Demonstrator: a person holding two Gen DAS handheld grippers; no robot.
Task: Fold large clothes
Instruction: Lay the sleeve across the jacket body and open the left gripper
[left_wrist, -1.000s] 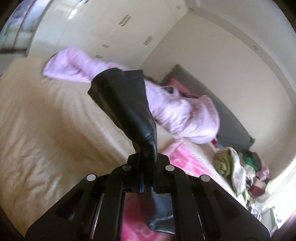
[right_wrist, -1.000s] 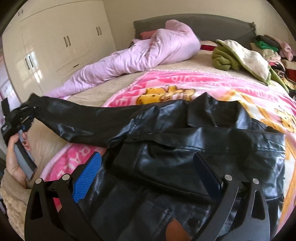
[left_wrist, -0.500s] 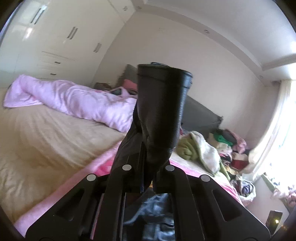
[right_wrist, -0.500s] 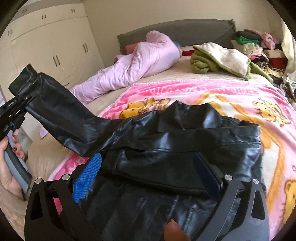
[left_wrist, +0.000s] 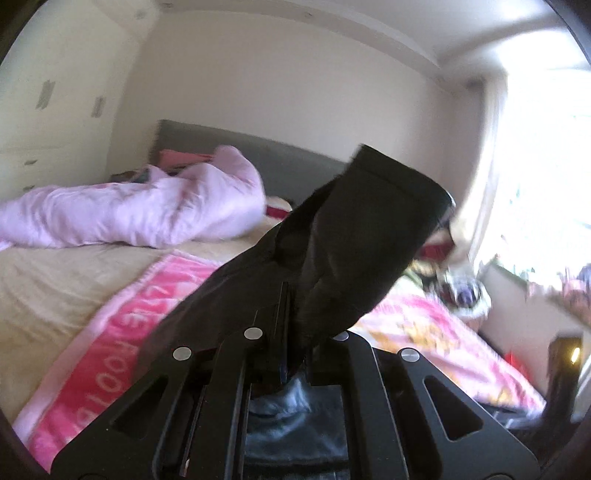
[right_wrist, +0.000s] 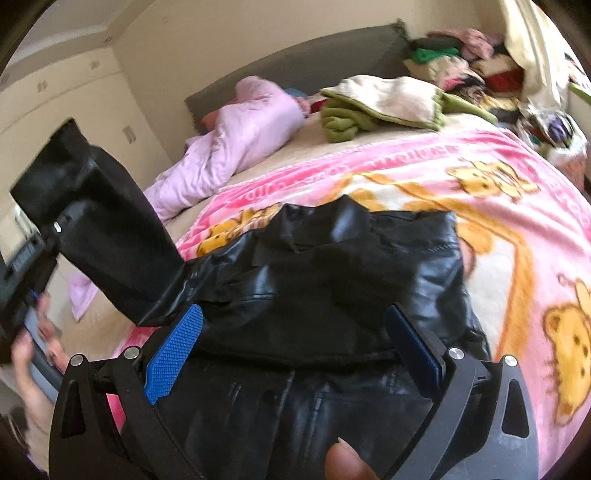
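Observation:
A black leather jacket (right_wrist: 351, 280) lies on a pink cartoon blanket (right_wrist: 517, 206) on the bed. My left gripper (left_wrist: 295, 328) is shut on the jacket's left sleeve (left_wrist: 351, 243) and holds it lifted, cuff upward. In the right wrist view the same sleeve (right_wrist: 99, 229) stands up at the left, with the left gripper (right_wrist: 48, 236) on it. My right gripper (right_wrist: 295, 350) is open, its blue pads (right_wrist: 173, 350) low over the jacket's body, straddling it.
A pink quilt (right_wrist: 240, 136) lies bunched toward the grey headboard (right_wrist: 314, 62). A green and cream garment (right_wrist: 384, 103) and a pile of clothes (right_wrist: 476, 62) sit at the far right. White wardrobes (left_wrist: 44, 110) stand left; a bright window (left_wrist: 546, 184) right.
My left gripper has swung the sleeve up and rightward, over toward the jacket's body. My right gripper has stayed open over the jacket, shifting slightly closer.

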